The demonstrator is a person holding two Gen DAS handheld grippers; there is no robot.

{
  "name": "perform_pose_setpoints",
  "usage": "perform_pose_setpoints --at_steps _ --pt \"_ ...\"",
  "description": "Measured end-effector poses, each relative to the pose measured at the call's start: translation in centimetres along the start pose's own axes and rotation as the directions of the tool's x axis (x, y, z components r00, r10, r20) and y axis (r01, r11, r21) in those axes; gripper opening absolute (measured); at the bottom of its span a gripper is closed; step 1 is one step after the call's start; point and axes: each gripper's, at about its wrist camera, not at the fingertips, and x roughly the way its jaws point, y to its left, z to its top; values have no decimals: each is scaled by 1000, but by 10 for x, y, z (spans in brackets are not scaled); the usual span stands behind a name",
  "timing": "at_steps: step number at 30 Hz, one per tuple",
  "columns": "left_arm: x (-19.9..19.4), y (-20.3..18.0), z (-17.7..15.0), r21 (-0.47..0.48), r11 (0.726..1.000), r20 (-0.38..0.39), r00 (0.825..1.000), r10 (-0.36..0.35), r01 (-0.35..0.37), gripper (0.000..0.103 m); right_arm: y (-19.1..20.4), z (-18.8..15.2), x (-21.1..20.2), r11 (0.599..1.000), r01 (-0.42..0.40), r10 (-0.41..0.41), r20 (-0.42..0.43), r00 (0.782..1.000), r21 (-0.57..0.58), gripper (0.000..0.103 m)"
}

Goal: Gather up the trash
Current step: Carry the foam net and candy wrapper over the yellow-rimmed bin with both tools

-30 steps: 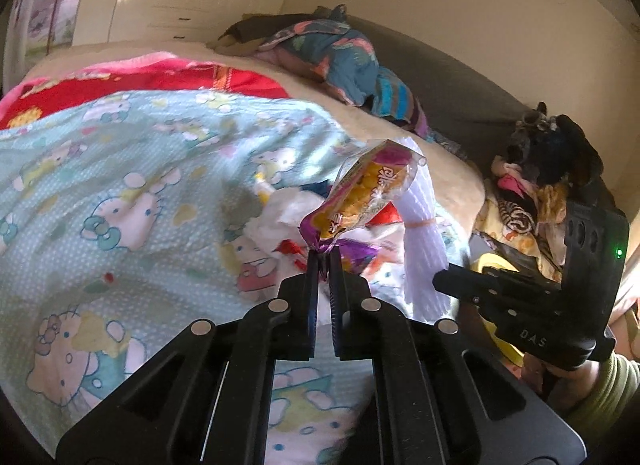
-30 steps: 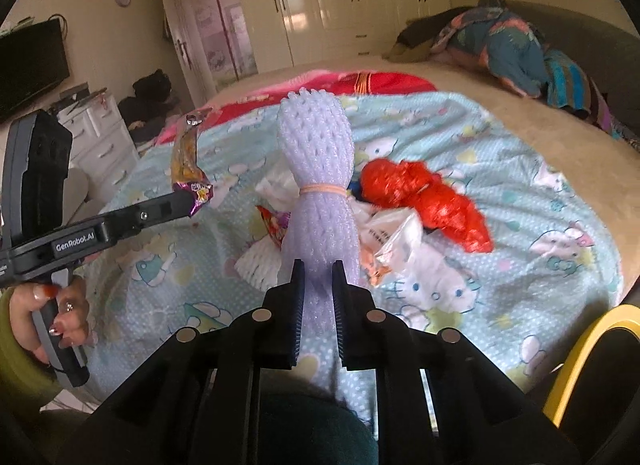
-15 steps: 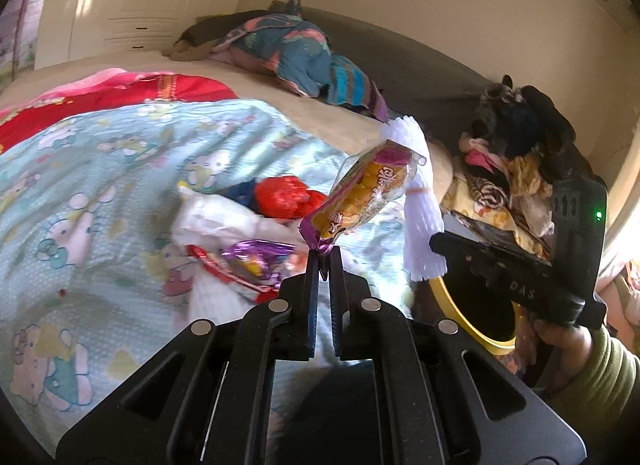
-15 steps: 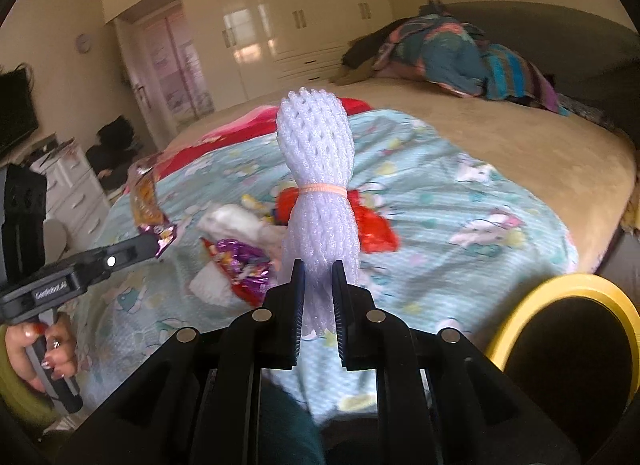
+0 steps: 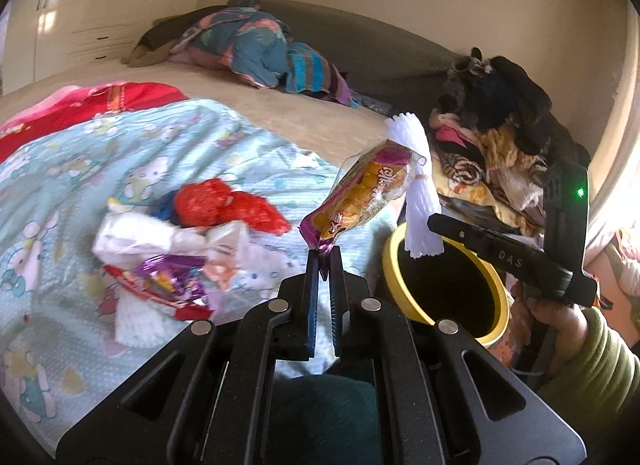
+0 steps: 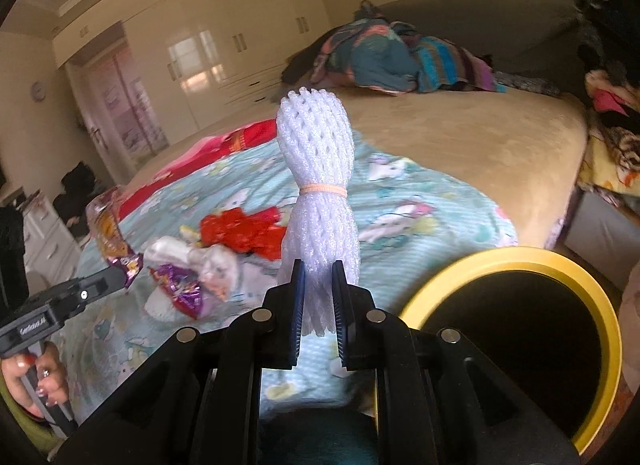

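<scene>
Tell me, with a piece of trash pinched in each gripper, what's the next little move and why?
Probably carry the right gripper a bit further over the yellow-rimmed bin and let go. Its white foam net is clamped and already near the rim. The left gripper, shut on the snack wrapper, can follow.

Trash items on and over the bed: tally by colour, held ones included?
White: 3, the foam net bundle in the right gripper, crumpled white plastic bag, foam net under the pile
Red: 1, crumpled red plastic
Yellow: 1, snack wrapper in the left gripper
Purple: 1, foil wrapper
Total: 6
</scene>
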Motion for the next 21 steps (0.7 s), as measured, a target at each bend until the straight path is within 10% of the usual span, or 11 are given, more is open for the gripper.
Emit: perform_pose_setpoints --at_steps 21 --pt "53 -73 1 117 987 -72 992 -105 113 3 -95 -7 -13 982 126 -115 -81 990 138 13"
